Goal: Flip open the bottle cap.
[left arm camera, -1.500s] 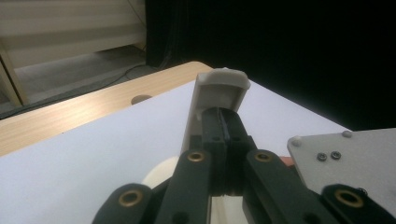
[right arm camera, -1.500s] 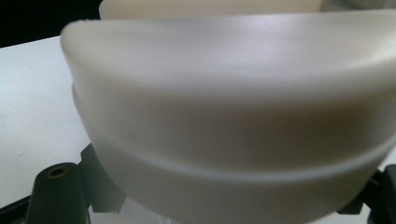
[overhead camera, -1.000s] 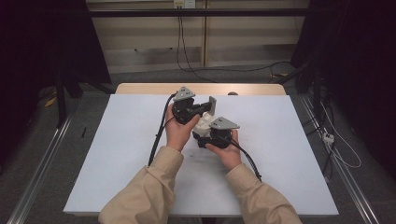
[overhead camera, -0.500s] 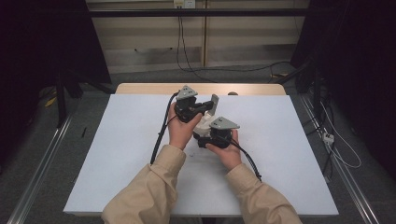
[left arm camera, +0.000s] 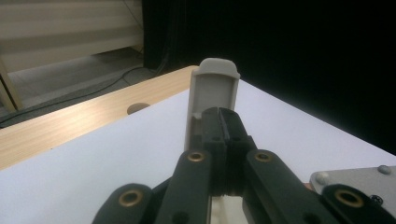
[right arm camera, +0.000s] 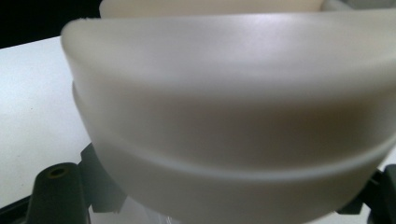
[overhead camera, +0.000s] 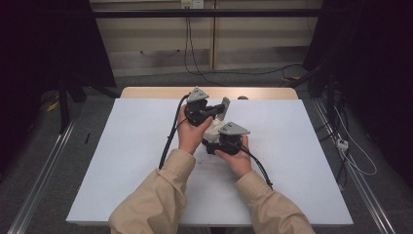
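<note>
Both grippers meet over the middle of the white table top [overhead camera: 122,161]. My left gripper [overhead camera: 214,111] is shut on a narrow grey-beige plastic piece [overhead camera: 225,105]. In the left gripper view that piece [left arm camera: 212,91] stands upright just past the closed jaws of the left gripper [left arm camera: 225,122]. My right gripper [overhead camera: 220,142] is shut on a white rounded plastic object [overhead camera: 213,129]. In the right gripper view the white object [right arm camera: 224,102] looms very close, with a black finger [right arm camera: 58,191] at either side of it. Whether the two parts are joined I cannot tell.
A bare wooden strip [overhead camera: 146,92] with a round hole [left arm camera: 136,108] runs along the table's far edge. Black cables [overhead camera: 168,141] trail from both grippers across the table. Metal rails [overhead camera: 39,185] flank the table, and more cables [overhead camera: 350,151] lie on the floor at the right.
</note>
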`<state>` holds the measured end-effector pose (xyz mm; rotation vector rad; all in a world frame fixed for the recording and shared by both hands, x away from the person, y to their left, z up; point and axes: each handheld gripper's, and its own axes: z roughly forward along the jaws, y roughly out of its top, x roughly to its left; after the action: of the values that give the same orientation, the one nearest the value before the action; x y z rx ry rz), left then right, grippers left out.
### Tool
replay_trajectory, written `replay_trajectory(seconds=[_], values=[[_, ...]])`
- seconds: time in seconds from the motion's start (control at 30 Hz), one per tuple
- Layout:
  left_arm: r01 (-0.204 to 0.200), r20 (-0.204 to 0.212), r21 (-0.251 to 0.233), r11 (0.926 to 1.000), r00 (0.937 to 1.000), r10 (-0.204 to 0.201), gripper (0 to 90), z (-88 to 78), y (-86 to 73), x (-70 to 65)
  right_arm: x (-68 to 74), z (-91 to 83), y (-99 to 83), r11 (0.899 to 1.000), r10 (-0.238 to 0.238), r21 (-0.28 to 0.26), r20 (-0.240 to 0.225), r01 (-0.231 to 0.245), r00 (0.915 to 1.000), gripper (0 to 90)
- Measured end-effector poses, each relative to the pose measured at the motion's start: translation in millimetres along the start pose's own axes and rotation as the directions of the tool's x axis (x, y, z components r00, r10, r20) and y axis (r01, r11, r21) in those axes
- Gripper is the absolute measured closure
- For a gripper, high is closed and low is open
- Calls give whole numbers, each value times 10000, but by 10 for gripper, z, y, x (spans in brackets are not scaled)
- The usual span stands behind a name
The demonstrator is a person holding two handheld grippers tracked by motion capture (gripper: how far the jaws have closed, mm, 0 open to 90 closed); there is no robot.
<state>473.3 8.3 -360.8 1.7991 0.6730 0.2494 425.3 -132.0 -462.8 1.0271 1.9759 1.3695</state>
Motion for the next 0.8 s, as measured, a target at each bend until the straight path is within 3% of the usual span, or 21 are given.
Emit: replay_trajectory(seconds=[0.8], values=[[-77,37,122,9999,10000,77,900,97,4,13,-1,0,0,10000,20,16,9,-20,10000,188]])
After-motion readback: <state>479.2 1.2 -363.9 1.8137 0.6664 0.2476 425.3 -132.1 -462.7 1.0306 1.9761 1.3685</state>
